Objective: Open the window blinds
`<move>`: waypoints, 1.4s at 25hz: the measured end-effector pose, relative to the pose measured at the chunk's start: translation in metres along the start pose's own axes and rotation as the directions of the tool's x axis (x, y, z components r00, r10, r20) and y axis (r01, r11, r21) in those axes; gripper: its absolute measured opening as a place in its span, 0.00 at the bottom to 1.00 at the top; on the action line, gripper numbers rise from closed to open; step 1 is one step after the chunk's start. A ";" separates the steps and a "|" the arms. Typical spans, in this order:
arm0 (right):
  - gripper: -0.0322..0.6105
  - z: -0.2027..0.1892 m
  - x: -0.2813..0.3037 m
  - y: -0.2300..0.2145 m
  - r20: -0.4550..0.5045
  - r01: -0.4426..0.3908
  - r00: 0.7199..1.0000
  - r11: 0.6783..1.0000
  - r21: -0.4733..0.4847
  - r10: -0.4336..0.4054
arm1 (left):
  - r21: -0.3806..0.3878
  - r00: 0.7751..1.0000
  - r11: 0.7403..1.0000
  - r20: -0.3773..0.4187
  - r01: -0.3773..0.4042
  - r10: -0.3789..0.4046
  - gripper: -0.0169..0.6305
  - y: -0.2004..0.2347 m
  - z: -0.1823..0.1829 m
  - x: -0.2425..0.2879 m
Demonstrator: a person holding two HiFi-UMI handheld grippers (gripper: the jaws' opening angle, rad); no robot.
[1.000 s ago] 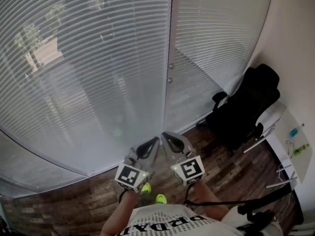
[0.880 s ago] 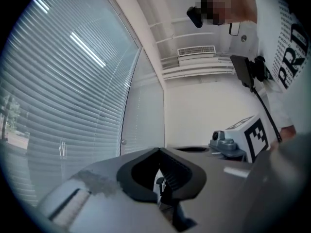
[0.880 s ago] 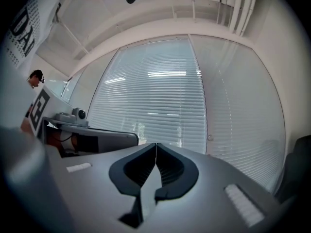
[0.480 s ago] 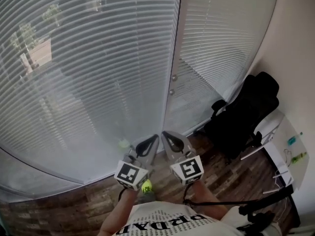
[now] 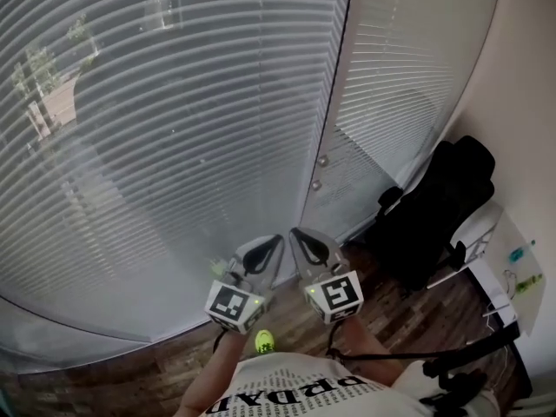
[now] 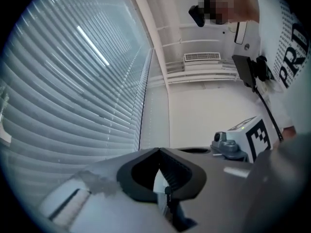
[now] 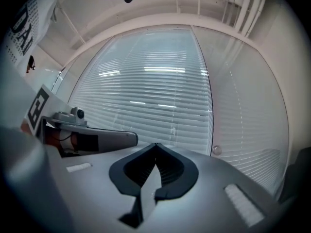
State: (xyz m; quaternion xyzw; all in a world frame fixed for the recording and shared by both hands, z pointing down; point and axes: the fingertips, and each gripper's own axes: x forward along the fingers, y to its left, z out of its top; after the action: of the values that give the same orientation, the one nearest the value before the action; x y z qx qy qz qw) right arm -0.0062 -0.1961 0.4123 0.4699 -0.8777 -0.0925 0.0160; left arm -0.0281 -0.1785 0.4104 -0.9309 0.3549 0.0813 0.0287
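Observation:
The slatted window blinds (image 5: 174,129) hang shut over a wide pane, and a narrower panel of blinds (image 5: 400,76) hangs to its right past a pale upright frame (image 5: 334,120). Two small round knobs (image 5: 322,160) sit on that frame; one knob (image 7: 216,150) shows in the right gripper view. My left gripper (image 5: 276,240) and right gripper (image 5: 294,231) are side by side low in the head view, pointing at the blinds and short of them. Both are shut with nothing between the jaws: left gripper (image 6: 159,149), right gripper (image 7: 156,143).
A black office chair (image 5: 434,207) stands at the right against the narrower panel. A white desk (image 5: 512,259) with small items lies beyond it by the wall. Dark wood flooring (image 5: 156,354) runs under the blinds. A green shoe (image 5: 263,341) shows below the grippers.
The upright frame and its knobs have slid to the right in the head view as I moved left along the window. Both grippers stay together, shut and empty.

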 end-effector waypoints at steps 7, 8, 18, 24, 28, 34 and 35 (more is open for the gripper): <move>0.06 0.009 0.047 -0.023 -0.054 0.050 0.997 0.998 0.028 -0.048 | -0.040 1.000 0.999 -0.025 0.004 -0.005 0.01 0.047 0.010 0.019; 0.06 0.007 0.052 -0.026 -0.057 0.054 0.997 0.998 0.024 -0.053 | -0.045 1.000 0.999 -0.025 0.006 -0.007 0.01 0.052 0.008 0.021; 0.06 -0.005 0.076 -0.045 -0.079 0.091 0.993 0.996 0.016 -0.090 | -0.074 0.999 0.997 -0.021 0.033 -0.035 0.01 0.071 -0.003 0.038; 0.06 -0.009 0.080 -0.054 -0.081 0.082 0.993 0.997 0.002 -0.082 | -0.061 0.999 0.998 -0.024 0.033 -0.035 0.01 0.071 -0.007 0.050; 0.06 -0.014 0.088 -0.072 -0.080 0.080 0.994 0.997 0.005 -0.080 | -0.065 1.000 0.998 -0.023 0.016 -0.018 0.01 0.078 -0.011 0.068; 0.10 -0.020 0.094 -0.098 -0.068 0.075 0.995 0.997 0.009 -0.075 | -0.051 0.999 0.999 -0.031 -0.007 0.005 0.01 0.078 -0.015 0.095; 0.12 -0.019 0.094 -0.103 -0.068 0.076 0.995 0.997 0.009 -0.075 | -0.047 1.000 0.999 -0.028 -0.012 0.010 0.01 0.078 -0.014 0.100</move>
State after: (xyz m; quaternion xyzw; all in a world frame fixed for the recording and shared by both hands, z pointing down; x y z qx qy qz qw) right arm 0.0283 -0.3330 0.4074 0.5057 -0.8588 -0.0721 0.0395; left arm -0.0046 -0.3035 0.4074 -0.9304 0.3583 0.0769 0.0012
